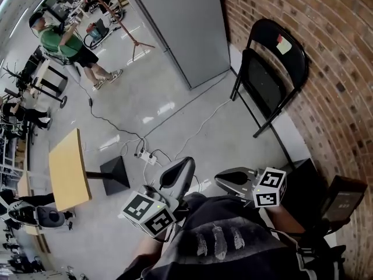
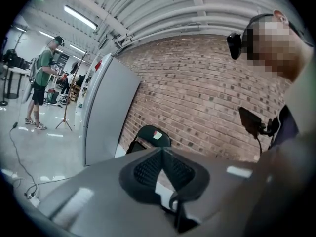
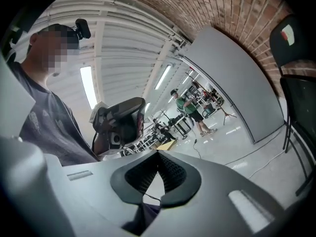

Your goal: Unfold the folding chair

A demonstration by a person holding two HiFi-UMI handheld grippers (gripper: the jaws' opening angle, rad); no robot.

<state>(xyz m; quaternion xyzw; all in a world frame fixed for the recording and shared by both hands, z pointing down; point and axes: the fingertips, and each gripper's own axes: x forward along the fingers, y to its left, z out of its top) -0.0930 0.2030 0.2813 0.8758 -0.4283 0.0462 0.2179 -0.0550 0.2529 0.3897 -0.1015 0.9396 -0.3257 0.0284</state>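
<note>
The left gripper (image 2: 162,153) and right gripper (image 3: 158,154) have their jaws clenched, with nothing between them. Both sit close to the person's body, well apart from the chair (image 1: 263,85), which stands folded against the brick wall (image 1: 335,92). Step in hand, likely: approach. The next move calls for reaching the chair and opening the jaws.

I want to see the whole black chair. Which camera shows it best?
The head view. It shows the folding chair whole, legs to backrest, folded beside the brick wall. The left gripper view shows only its top; the right gripper view cuts it off at the edge.
</note>
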